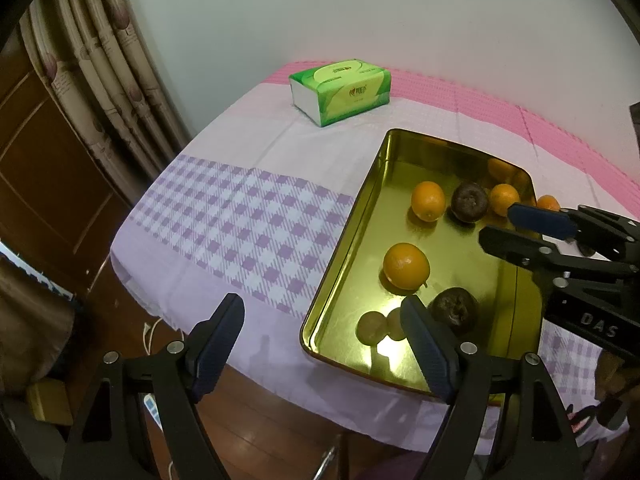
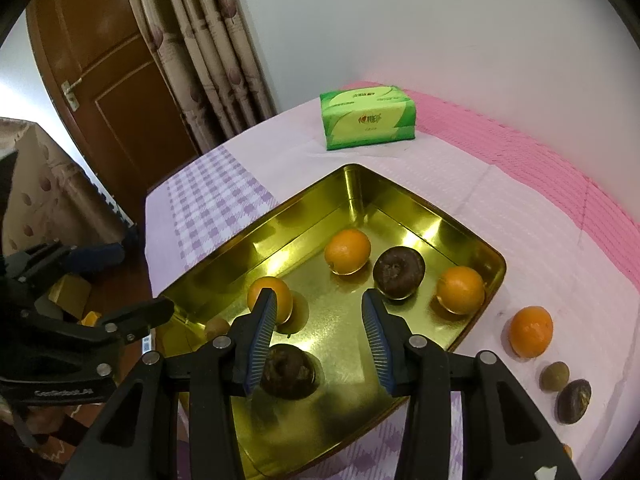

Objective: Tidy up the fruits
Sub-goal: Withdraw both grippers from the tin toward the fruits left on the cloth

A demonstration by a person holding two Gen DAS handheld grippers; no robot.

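Note:
A gold metal tray [image 2: 256, 224] lies on the checked tablecloth. In it are three oranges [image 2: 347, 251], two dark brown fruits [image 2: 399, 272] and a small greenish-brown fruit [image 1: 372, 328]. My right gripper [image 2: 320, 332] hovers open over the tray's near part. A dark fruit [image 2: 288, 376] lies below, partly behind its left finger, and an orange [image 2: 270, 298] sits just beyond that fingertip. My left gripper [image 1: 324, 340] stands open at the tray's [image 1: 340, 248] near left corner, holding nothing. On the cloth right of the tray lie an orange [image 2: 531, 332], a small brownish fruit [image 2: 554, 376] and a dark fruit [image 2: 574, 400].
A green tissue pack [image 1: 340, 92] sits at the far side of the table, near the wall. The table's left edge drops to a wooden floor, with a curtain [image 2: 208, 60] and a brown door [image 2: 112, 92] beyond. Each gripper shows in the other's view: the right gripper [image 1: 520, 232], the left gripper [image 2: 120, 286].

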